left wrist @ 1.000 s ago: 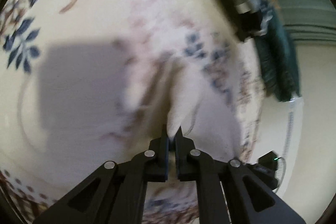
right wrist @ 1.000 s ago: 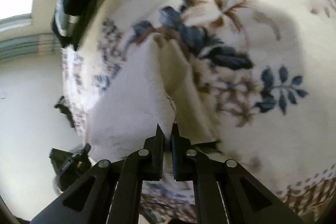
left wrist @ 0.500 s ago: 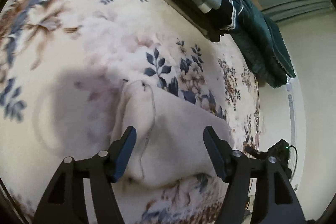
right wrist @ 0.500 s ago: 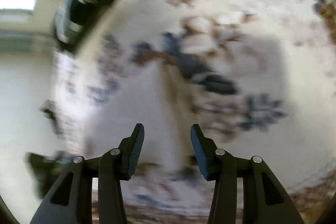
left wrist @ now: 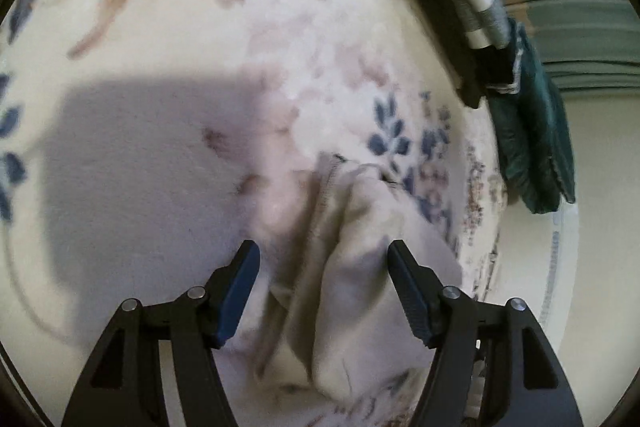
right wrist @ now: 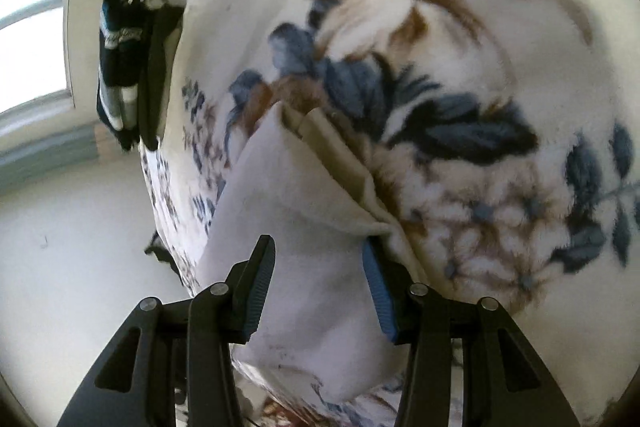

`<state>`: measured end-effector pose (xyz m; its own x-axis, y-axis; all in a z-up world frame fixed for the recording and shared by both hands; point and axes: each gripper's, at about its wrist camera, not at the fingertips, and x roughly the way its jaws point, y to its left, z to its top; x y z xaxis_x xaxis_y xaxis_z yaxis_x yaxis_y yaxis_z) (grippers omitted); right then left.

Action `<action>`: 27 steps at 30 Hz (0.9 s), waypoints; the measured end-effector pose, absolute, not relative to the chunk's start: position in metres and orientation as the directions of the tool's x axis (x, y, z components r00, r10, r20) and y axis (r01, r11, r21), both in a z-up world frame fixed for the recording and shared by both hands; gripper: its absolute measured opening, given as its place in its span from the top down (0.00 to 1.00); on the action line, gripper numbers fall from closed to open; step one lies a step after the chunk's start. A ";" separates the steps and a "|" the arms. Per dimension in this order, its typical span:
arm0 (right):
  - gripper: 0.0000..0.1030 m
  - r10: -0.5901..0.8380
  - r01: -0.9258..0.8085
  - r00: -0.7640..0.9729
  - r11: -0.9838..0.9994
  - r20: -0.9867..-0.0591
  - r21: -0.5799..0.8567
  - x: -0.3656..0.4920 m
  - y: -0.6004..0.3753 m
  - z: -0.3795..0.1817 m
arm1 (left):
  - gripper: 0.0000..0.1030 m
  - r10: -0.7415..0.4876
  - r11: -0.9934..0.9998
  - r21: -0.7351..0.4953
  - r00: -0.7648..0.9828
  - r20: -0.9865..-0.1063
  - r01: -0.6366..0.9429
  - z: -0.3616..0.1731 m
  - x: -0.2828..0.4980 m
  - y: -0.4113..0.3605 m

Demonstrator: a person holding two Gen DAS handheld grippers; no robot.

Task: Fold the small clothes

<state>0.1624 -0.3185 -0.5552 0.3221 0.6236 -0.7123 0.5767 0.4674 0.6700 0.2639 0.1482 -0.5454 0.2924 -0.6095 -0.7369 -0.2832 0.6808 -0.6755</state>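
Small cream-white fabric garment (right wrist: 304, 227) lies folded on the floral fleece blanket (right wrist: 460, 67), near its left edge. A second ago both tools were pinched shut on it; now left gripper (left wrist: 324, 259) and right gripper (right wrist: 318, 259) are spread wide, gripping nothing, cloth released. Fold looks laid down, bit rumpled in left view. Dark folded clothes stack (left wrist: 472, 7) sits far right

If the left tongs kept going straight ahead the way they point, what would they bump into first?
Most likely the small white cloth. The left tongs are open, and the crumpled cloth lies right between and ahead of their tips, on the flowery blanket. How far off it is cannot be judged.
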 end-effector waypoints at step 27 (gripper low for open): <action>0.78 0.747 0.423 0.159 0.540 -0.646 0.728 0.191 -0.287 -0.575 | 0.88 -0.785 0.548 -0.818 0.233 -0.575 -0.172 -0.544 0.285 0.120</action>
<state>0.1910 -0.2865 -0.5752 0.1590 0.7467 -0.6459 0.4230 0.5396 0.7279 0.2852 0.1202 -0.5442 0.2325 -0.7846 -0.5747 -0.1718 0.5485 -0.8183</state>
